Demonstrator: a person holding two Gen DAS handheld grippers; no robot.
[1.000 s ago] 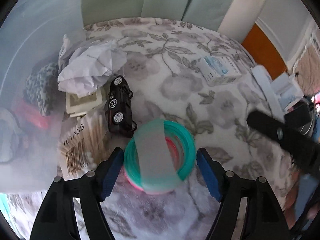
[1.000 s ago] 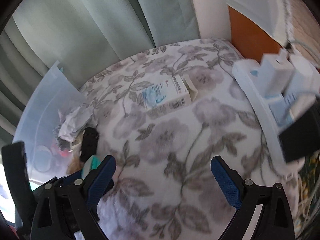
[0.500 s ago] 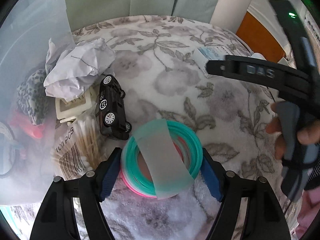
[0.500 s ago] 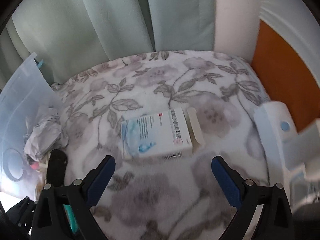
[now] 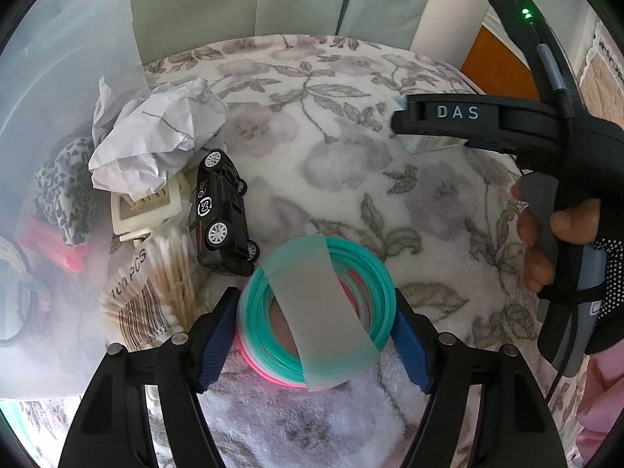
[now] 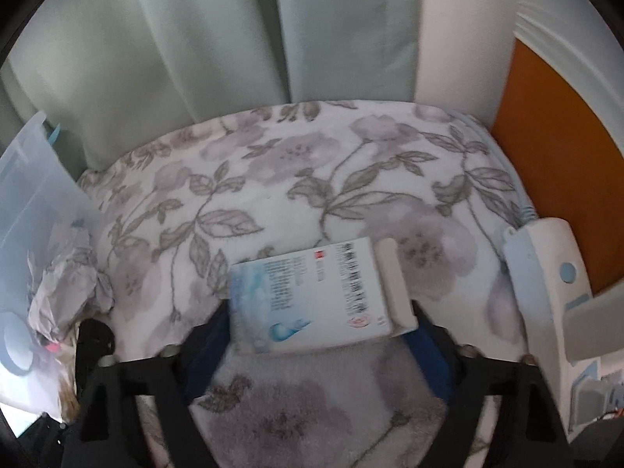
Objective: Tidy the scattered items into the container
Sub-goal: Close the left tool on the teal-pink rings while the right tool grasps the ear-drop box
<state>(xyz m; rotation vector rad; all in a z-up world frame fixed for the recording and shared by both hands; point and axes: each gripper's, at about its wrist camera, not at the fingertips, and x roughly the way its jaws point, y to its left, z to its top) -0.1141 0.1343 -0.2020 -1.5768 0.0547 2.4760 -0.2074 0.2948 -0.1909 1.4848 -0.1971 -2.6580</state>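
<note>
A plush blanket (image 6: 296, 179) printed with grey-lilac flowers and olive leaves covers the surface under and ahead of both grippers; beyond its far edge hang pale green curtains (image 6: 202, 35) in soft vertical folds; to the right of these stands a white wall strip (image 6: 460, 27), then an orange panel (image 6: 553, 124) edged by white moulding; daylight is soft and diffuse, brightest on the blanket's nearer pile.
</note>
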